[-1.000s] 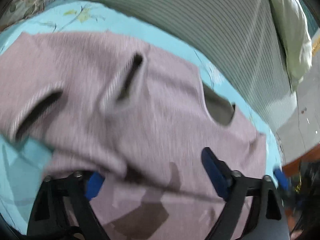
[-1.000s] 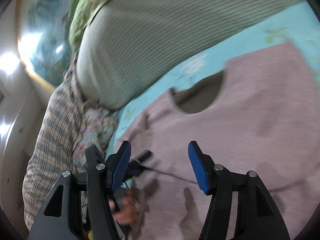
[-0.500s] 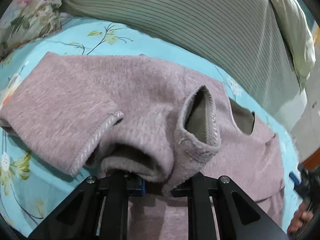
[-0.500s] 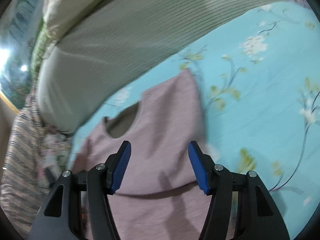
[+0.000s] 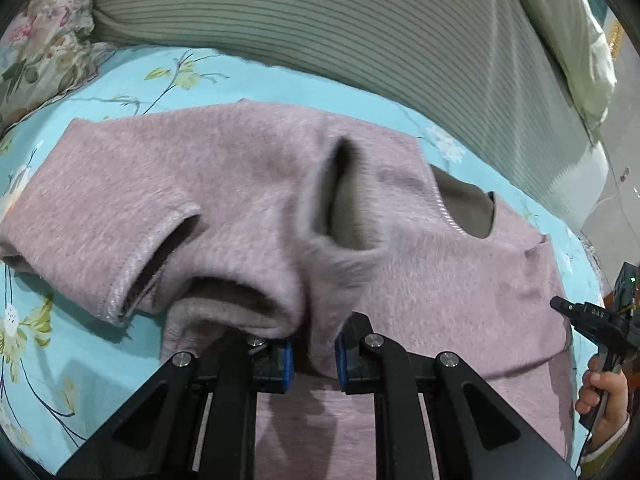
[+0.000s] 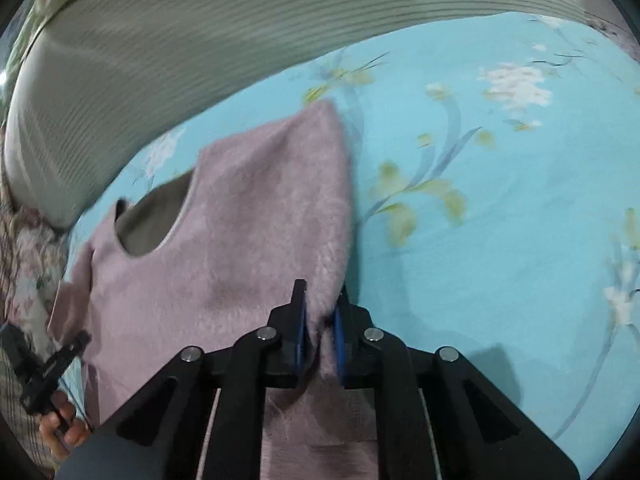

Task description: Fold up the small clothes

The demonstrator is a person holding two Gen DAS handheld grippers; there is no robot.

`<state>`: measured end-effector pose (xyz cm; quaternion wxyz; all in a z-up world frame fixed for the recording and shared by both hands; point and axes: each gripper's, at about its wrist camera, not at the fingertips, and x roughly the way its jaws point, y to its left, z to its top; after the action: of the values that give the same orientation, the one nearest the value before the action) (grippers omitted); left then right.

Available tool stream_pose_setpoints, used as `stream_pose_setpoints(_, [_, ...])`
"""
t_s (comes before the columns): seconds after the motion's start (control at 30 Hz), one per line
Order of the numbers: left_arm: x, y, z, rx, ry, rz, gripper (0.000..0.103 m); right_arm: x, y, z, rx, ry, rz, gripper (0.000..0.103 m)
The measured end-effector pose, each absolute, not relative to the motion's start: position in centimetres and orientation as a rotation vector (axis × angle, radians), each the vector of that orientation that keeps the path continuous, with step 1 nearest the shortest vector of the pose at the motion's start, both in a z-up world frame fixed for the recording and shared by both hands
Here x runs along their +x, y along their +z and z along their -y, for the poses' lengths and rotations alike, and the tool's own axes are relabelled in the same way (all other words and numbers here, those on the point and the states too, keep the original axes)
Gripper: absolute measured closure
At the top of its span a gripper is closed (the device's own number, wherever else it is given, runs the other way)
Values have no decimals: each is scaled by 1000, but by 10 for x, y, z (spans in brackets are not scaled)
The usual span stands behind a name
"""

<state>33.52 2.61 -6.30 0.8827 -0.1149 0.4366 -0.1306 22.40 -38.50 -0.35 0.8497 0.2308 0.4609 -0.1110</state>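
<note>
Since a second ago both my grippers have closed: they hung open over the flat sweater (image 5: pixel 460 280) then, and now each is clamped on it. My left gripper (image 5: pixel 314 354) has its jaws together on a bunched fold near the sleeves, with one cuff (image 5: pixel 340 196) gaping upward just ahead of the pads and another sleeve opening (image 5: pixel 160 252) lying flat to the left. My right gripper (image 6: pixel 320 334) has its jaws pinched on the sweater's (image 6: pixel 240 240) right edge, which rises as a lifted ridge running away from me toward the far corner. The sweater lies on the bed (image 6: pixel 500 208), its neck hole (image 6: pixel 154 220) pointing toward the striped pillow (image 6: pixel 200 40) at the far side; its long axis runs from my grippers to that pillow. In the left view the neck hole (image 5: pixel 468 212) sits right of the raised cuff, and the pillow (image 5: pixel 360 24) spans the top. My right hand (image 5: pixel 604 400) shows at the far right edge.
</note>
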Motion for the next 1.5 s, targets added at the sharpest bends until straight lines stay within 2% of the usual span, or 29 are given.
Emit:
stream_pose_setpoints(0.17, [338,-66,-8,-210,-282,-927,88,214,-1,400,483,-261,-986,93])
stream_pose_setpoints(0.33, [338,-75,-8,-226,-276,-948,88,206,35,365,418,-164,-883,93])
stream_pose_setpoints(0.43, [337,-75,-5,-203,-270,-947,88,216,19,348,423,-66,-970,93])
stream_pose_setpoints(0.53, [337,-71,-5,-156,-221,-930,86,214,-10,363,402,-190,-1054,94])
stream_pose_setpoints(0.63, [331,-65,-20,-185,-217,-917,73,196,-6,383,541,-167,-1007,95])
stream_pose_setpoints(0.67, [328,-63,-24,-192,-217,-911,68,193,-1,380,528,-175,-1004,93])
stream_pose_setpoints(0.73, [317,-59,-37,-206,-209,-898,66,189,9,371,502,-172,-993,91])
stream_pose_setpoints(0.77, [311,-57,-42,-216,-205,-893,65,183,15,364,507,-133,-977,86])
stream_pose_setpoints(0.87, [300,-53,-59,-238,-170,-886,58,175,25,344,494,-67,-948,52])
stream_pose_setpoints(0.9, [296,-51,-67,-256,-157,-884,57,174,26,333,482,-41,-942,50])
stream_pose_setpoints(0.97, [289,-41,-84,-269,-133,-861,56,172,27,316,474,9,-946,50])
stream_pose_setpoints(1.07, [283,-26,-112,-269,-80,-811,48,165,28,300,472,62,-953,50])
stream_pose_setpoints(1.23, [294,-15,-140,-257,-42,-795,42,155,19,281,477,101,-987,50])
stream_pose_setpoints(1.3, [303,-14,-138,-265,-82,-803,38,157,14,270,477,115,-1001,50])
stream_pose_setpoints(1.37, [313,-15,-128,-250,-109,-807,29,157,8,258,480,131,-1020,50])
stream_pose_setpoints(1.5, [342,-37,-104,-156,-88,-888,29,155,4,243,472,163,-1043,50])
